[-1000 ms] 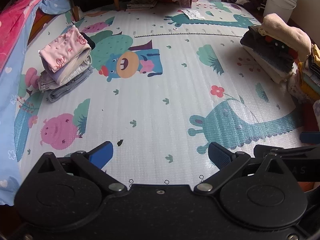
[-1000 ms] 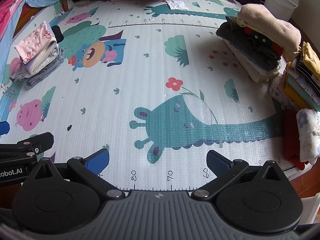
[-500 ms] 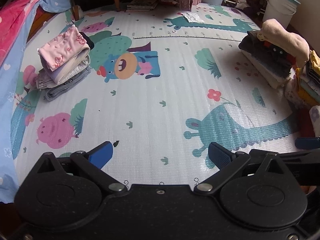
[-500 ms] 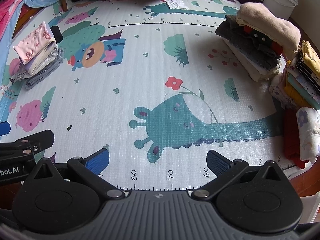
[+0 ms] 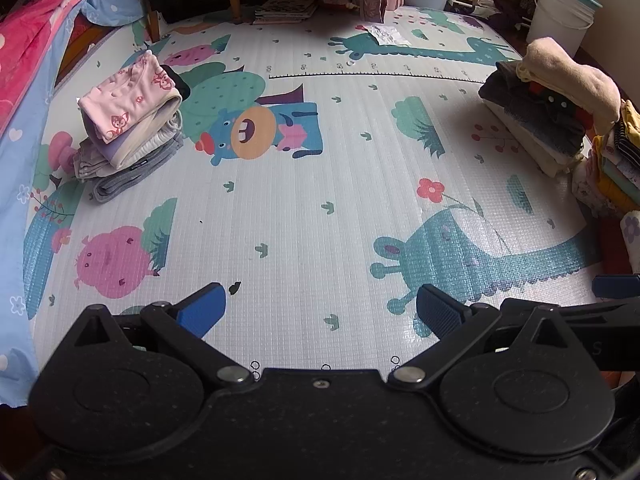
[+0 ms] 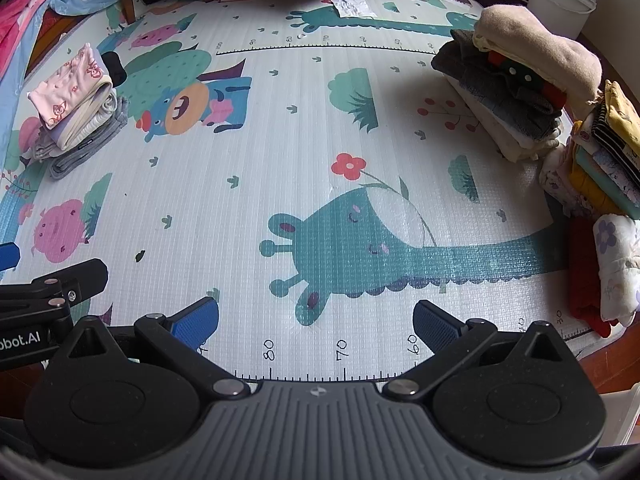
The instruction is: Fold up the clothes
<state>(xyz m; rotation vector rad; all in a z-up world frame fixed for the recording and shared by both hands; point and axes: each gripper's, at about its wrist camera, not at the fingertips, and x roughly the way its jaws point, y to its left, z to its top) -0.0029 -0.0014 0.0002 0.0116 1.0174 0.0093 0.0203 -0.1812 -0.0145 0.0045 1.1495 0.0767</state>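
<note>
- Since a second ago the left gripper [image 5: 320, 308] has eased back a little, so more of the play mat [image 5: 304, 208] shows ahead; the right gripper [image 6: 316, 320] has barely shifted.
- Both grippers hang side by side over the mat, jaws spread wide, holding nothing.
- A folded stack of clothes [image 5: 128, 128] with a pink garment on top lies at the mat's left edge.
- A larger pile of clothes [image 6: 516, 92], topped by a beige piece, sits at the right edge, well apart from both grippers.
- A white bucket [image 5: 560, 12] stands behind that pile.
</note>
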